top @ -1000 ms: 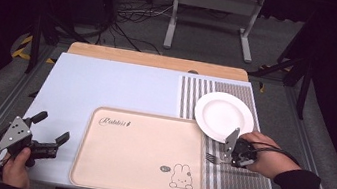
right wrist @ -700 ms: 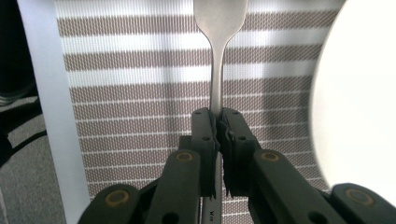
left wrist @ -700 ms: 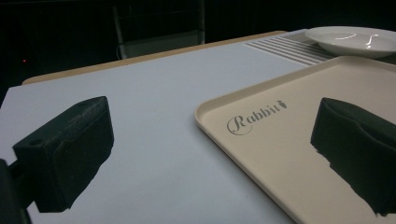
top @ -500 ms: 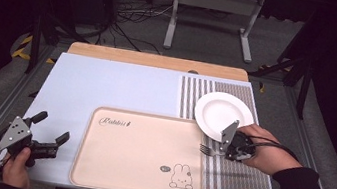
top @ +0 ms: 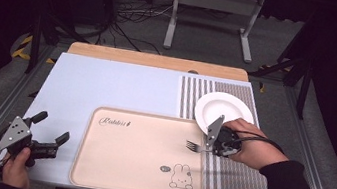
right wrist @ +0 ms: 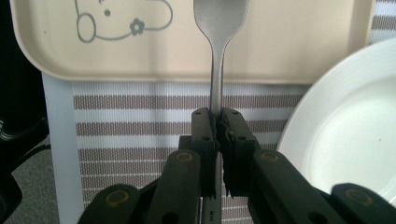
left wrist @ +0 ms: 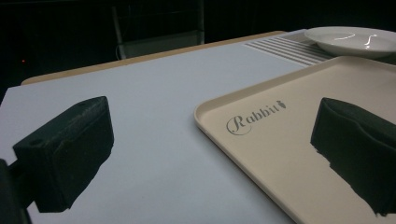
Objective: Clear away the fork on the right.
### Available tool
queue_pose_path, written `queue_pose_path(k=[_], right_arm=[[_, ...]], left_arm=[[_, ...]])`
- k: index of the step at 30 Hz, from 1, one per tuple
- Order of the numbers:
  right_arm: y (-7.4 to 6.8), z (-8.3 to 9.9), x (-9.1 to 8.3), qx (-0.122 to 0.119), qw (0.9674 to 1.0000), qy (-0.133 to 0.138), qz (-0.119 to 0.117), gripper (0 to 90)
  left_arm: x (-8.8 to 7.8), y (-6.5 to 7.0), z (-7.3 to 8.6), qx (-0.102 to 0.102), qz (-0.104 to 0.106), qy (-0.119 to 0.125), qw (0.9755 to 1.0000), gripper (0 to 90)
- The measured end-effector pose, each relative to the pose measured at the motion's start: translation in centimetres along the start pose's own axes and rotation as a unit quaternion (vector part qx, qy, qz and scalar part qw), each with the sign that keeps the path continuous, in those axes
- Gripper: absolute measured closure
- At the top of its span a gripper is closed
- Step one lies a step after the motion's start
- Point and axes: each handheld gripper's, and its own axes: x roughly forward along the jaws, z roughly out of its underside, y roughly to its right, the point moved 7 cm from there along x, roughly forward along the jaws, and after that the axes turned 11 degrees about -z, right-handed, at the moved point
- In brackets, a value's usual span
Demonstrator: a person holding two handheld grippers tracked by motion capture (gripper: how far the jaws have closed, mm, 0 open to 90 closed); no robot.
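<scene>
While the tabletop (top: 107,85) carries a beige tray (top: 135,170) and white plate (top: 224,110), the left tool (top: 49,133) waits wide apart, and the right tool (top: 209,143) pinches a fork (top: 194,146) by its handle, prongs poised over the tray's edge, seemingly for setting down.

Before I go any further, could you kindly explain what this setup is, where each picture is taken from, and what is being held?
No robot here: a person holds a two-fingered gripper in each hand. The high view looks down from above the person's side of the table. The other two pictures come from cameras riding on each gripper, looking along its black fingers.

On the blue mat lie a beige tray printed with a rabbit, a striped placemat and a white plate.

The right gripper is shut on a fork, clamping its handle, with the tines over the tray's edge. The left gripper is open, holds nothing and sits left of the tray.
</scene>
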Motion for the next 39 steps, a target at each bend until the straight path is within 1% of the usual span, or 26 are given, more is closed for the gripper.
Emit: queue_pose_path(k=[1, 3, 5, 7, 9, 11, 13, 14, 15, 20, 23, 25, 26, 27, 28, 30, 31, 34, 36, 39], right_arm=[[0.0, -0.2, 0.0, 0.0, 1.0, -0.001, 0.0, 84.9], [0.0, -0.8, 0.0, -0.007, 1.0, 0.0, -0.001, 84.9], [-0.1, -1.3, -0.1, -0.003, 1.0, 0.003, -0.003, 84.8], [0.0, -1.9, -0.1, -0.007, 1.0, 0.006, 0.0, 84.8], [0.0, -2.1, -0.1, -0.006, 1.0, 0.006, 0.001, 84.9], [-0.1, -2.5, -0.2, 0.001, 1.0, 0.007, -0.001, 84.9], [-0.1, -3.0, -0.2, 0.007, 0.9999, 0.015, -0.004, 84.8], [-0.2, -3.2, -0.2, 0.016, 0.9997, 0.019, -0.004, 84.8], [-0.1, -3.4, -0.2, 0.017, 0.9997, 0.019, -0.004, 84.8], [-0.2, -4.4, -0.2, 0.052, 0.998, 0.036, -0.005, 84.9], [-0.3, -4.8, -0.2, 0.06, 0.9975, 0.038, -0.003, 84.8], [-0.4, -5.1, 0.0, 0.071, 0.9966, 0.041, -0.006, 84.9], [-0.4, -5.3, 0.0, 0.078, 0.9959, 0.046, -0.002, 84.9], [-0.5, -5.4, 0.0, 0.086, 0.9951, 0.048, -0.004, 84.8], [-0.5, -5.5, 0.0, 0.105, 0.993, 0.054, -0.008, 84.8], [-0.7, -5.8, -0.1, 0.129, 0.9891, 0.069, -0.014, 84.8], [-0.7, -5.9, 0.0, 0.137, 0.9876, 0.074, -0.015, 84.8], [-0.8, -6.0, 0.2, 0.156, 0.9845, 0.077, -0.019, 84.8], [-0.8, -6.1, 0.3, 0.173, 0.9811, 0.085, -0.02, 84.8], [-0.9, -6.4, 0.3, 0.201, 0.9741, 0.099, -0.024, 84.8]], left_arm=[[0.0, 0.0, 0.0, 0.0, 0.0, 0.001, 1.0, 0.1], [0.0, 0.0, 0.0, -0.001, 0.0, 0.001, 1.0, 0.1], [0.0, 0.0, 0.0, 0.001, 0.0, 0.001, 1.0, 0.1], [0.0, 0.0, 0.0, 0.0, 0.0, 0.0, 1.0, 0.1], [0.0, 0.0, 0.0, 0.0, 0.0, 0.001, 1.0, 0.1], [0.0, 0.0, 0.0, 0.0, 0.0, 0.001, 1.0, 0.1], [0.0, 0.0, 0.0, 0.0, 0.0, 0.002, 1.0, 0.1], [0.0, 0.0, 0.0, 0.0, 0.0, 0.002, 1.0, 0.1], [0.0, 0.0, -0.1, 0.0, 0.0, 0.002, 1.0, 0.1], [0.0, 0.0, 0.0, 0.001, 0.002, 0.0, 1.0, 0.1], [0.0, 0.1, 0.0, -0.001, 0.002, 0.003, 1.0, 0.1], [0.1, 0.1, 0.0, 0.0, 0.003, 0.002, 1.0, 0.1], [0.1, 0.1, 0.0, 0.0, 0.003, 0.003, 1.0, 0.1], [0.1, 0.1, 0.0, 0.0, 0.003, 0.003, 1.0, 0.1], [0.1, 0.1, -0.1, 0.0, 0.002, 0.003, 1.0, 0.1], [0.0, 0.1, -0.1, 0.0, 0.002, 0.003, 1.0, 0.1], [0.0, 0.1, -0.1, -0.001, 0.002, 0.003, 1.0, 0.1], [0.1, 0.1, 0.0, 0.0, 0.004, 0.003, 1.0, 0.1], [0.1, 0.1, 0.0, 0.0, 0.004, 0.002, 1.0, 0.1], [0.1, 0.2, 0.0, 0.001, 0.005, 0.001, 1.0, 0.1]])
